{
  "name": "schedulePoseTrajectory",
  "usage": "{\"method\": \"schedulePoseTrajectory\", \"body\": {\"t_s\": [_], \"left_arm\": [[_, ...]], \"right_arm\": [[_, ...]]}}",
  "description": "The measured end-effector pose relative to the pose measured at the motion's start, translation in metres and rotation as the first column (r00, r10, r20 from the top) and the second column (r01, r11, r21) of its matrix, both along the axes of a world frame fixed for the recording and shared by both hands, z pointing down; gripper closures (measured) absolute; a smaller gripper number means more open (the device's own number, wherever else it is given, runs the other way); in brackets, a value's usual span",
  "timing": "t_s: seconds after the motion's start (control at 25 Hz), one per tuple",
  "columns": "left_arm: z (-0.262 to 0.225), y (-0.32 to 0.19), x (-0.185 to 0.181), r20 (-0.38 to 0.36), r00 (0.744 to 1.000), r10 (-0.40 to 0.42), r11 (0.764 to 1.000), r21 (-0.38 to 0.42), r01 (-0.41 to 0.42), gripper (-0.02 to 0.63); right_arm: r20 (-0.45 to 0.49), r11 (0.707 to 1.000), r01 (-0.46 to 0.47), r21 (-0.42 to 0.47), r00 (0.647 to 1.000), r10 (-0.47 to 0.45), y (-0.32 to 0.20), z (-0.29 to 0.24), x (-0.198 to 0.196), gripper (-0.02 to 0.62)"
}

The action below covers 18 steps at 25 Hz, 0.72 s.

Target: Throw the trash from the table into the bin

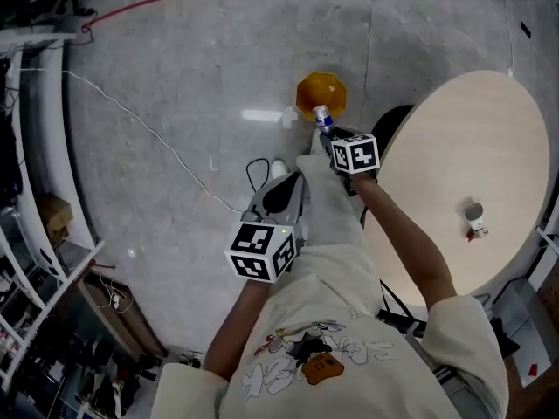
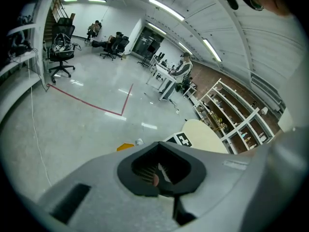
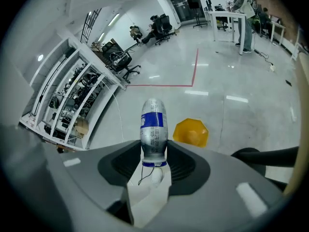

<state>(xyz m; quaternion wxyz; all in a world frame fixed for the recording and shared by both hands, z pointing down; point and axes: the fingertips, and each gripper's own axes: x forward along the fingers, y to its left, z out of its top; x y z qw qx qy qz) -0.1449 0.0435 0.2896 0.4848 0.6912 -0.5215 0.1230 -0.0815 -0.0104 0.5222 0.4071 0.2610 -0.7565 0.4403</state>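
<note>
Left-hand tongs (image 2: 161, 175) first: they're sitting low in the head view, over the person's legs, with the jaws drawn almost together. A pale sliver with a pinkish bit is showing in the narrow gap, and I'm not able to say what it is or whether it's pinched. Moving across, the right-hand tongs (image 3: 153, 161) are reaching out ahead and angling down at the grey floor. Their jaws are standing partly apart and pressing on both sides of a clear plastic bottle (image 3: 153, 127) with a blue label. They're gripping it near the neck, with the white cap pointing back at the camera. On the floor beyond, the orange bin (image 3: 190, 132) is sitting open just right of the bottle. From the head view the bottle's far end is overlapping the bin's near rim. Further right, the round pale table (image 1: 489, 129) is carrying one small cup-like item (image 1: 473, 213) near its right side, well apart from both tongs.
</note>
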Motion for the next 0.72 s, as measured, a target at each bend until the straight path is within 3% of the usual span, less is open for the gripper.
{"method": "schedulePoseTrajectory", "body": {"t_s": [0.28,0.44,0.72], "left_arm": [[0.017,-0.042,0.017,0.062,0.998,-0.031,0.999,-0.029,0.032,0.606],[0.043,-0.067,0.036,0.098,0.995,0.03,0.998,-0.051,-0.026,0.606],[0.09,-0.09,0.057,0.05,0.999,0.004,0.994,-0.109,0.001,0.606]], "right_arm": [[-0.046,0.999,-0.023,-0.038,0.999,0.022,-0.029,0.05,0.016,0.42],[-0.035,0.995,-0.075,-0.067,0.997,0.073,-0.037,0.075,0.015,0.42],[-0.064,0.978,-0.194,-0.081,0.98,0.189,-0.054,0.121,0.028,0.42]]}}
